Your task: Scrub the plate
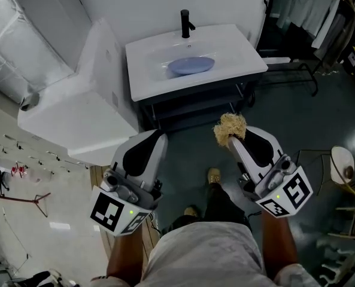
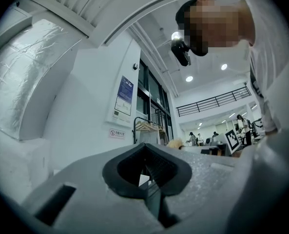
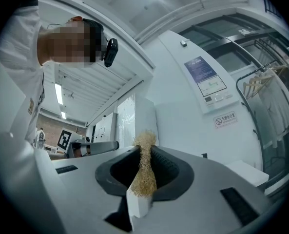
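Ahead, plate (image 1: 191,65) in sink (image 1: 240,55), faucet (image 1: 185,23) behind.

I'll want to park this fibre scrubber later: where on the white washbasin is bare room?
On the white ceramic washbasin, the flat rim is bare right of the bowl and along the front edge. The bowl is taken by the pale blue round plate, and the black tap crowds the back.
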### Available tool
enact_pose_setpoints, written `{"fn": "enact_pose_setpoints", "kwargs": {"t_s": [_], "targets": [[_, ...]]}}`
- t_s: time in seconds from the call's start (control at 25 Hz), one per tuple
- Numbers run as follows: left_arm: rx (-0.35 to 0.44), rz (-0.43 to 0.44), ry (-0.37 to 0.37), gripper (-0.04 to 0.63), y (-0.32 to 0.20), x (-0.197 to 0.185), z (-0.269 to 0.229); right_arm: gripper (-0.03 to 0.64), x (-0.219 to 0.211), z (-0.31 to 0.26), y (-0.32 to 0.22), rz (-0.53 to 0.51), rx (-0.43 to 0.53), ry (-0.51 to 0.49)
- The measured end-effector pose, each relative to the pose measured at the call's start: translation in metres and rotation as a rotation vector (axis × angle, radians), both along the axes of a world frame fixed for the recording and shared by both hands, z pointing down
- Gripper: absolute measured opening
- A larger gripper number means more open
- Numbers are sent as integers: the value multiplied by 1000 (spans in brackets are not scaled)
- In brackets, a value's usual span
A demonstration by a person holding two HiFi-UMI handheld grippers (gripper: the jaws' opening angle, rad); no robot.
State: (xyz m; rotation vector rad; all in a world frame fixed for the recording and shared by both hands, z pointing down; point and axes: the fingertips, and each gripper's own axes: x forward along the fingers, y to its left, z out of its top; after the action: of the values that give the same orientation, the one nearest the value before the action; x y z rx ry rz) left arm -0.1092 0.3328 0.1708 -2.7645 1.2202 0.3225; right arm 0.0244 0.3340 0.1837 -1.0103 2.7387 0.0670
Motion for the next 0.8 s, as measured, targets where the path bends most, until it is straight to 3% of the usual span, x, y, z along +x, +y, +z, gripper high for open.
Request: {"fn": "enact_pose_setpoints", "kwargs": {"t_s": [0.24, 0.8], "targets": [[-21, -32, -20, 15, -38, -1, 9, 61, 2, 6, -39, -23, 0, -14], [-107, -119, -69, 15, -174, 42, 26, 61, 55, 22, -178, -73, -32, 1]]}}
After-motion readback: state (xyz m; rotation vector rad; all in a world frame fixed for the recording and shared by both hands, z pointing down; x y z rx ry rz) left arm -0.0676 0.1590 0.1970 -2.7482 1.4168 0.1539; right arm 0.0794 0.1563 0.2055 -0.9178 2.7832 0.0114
